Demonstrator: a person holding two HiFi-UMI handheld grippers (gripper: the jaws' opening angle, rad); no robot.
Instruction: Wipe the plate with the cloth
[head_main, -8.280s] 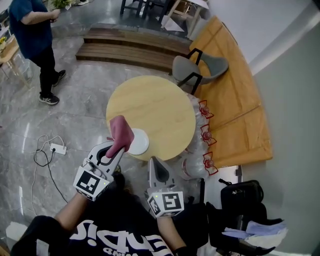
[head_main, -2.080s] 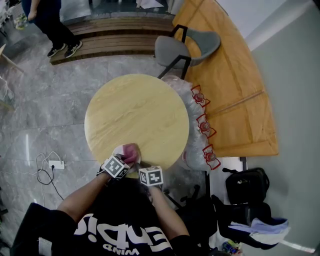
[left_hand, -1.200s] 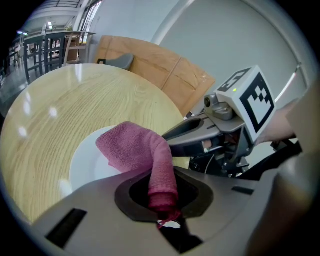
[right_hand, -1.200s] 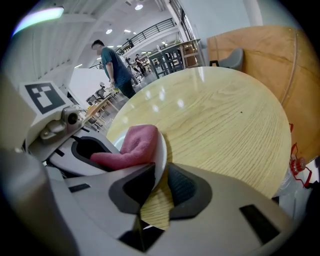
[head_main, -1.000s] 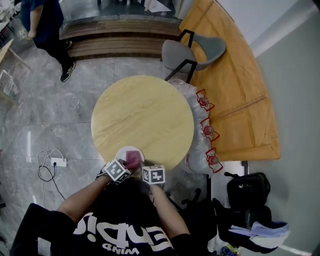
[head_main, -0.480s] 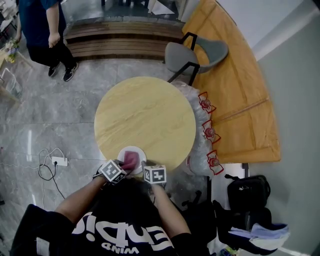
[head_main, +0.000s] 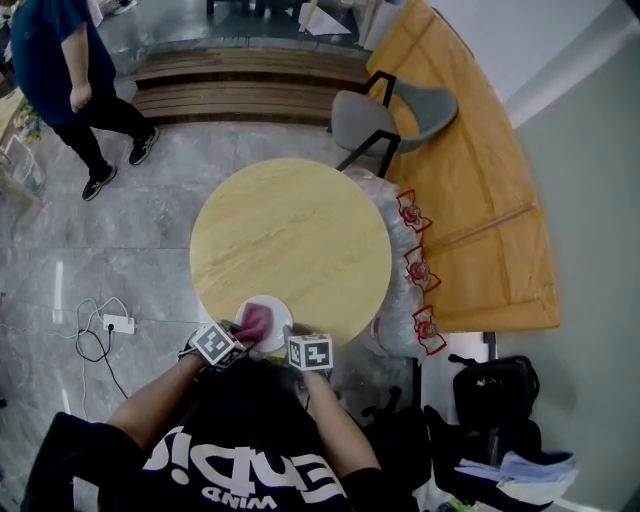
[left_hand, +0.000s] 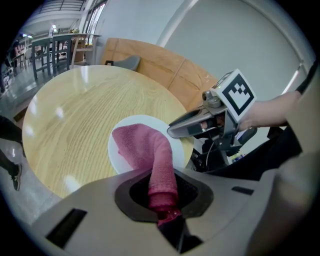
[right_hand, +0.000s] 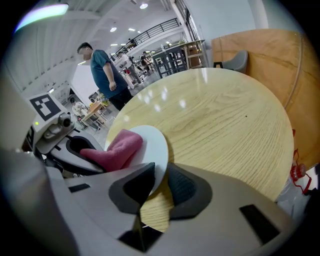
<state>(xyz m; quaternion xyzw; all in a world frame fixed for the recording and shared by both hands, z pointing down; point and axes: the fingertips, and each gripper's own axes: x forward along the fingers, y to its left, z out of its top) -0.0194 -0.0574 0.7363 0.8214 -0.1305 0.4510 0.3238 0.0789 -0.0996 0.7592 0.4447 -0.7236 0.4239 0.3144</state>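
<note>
A white plate (head_main: 279, 317) lies at the near edge of the round wooden table (head_main: 300, 230). A pink cloth (head_main: 252, 322) rests on the plate's left part. My left gripper (head_main: 232, 338) is shut on the cloth's near end; in the left gripper view the cloth (left_hand: 145, 147) runs from the jaws (left_hand: 162, 202) out over the plate (left_hand: 142, 122). My right gripper (head_main: 296, 338) holds the plate's near right rim. In the right gripper view the rim (right_hand: 155, 150) stands between the pads of that gripper (right_hand: 156, 186), with the cloth (right_hand: 117, 147) beyond.
A grey chair (head_main: 395, 115) stands behind the table. Plastic-wrapped items with red ties (head_main: 412, 270) crowd the table's right side. A person (head_main: 60, 80) walks on the floor at far left. A power strip (head_main: 118, 323) and a black bag (head_main: 490, 385) lie on the floor.
My left gripper has slid the cloth leftward across the plate. The right gripper has stayed on the rim. The person in the background has walked on.
</note>
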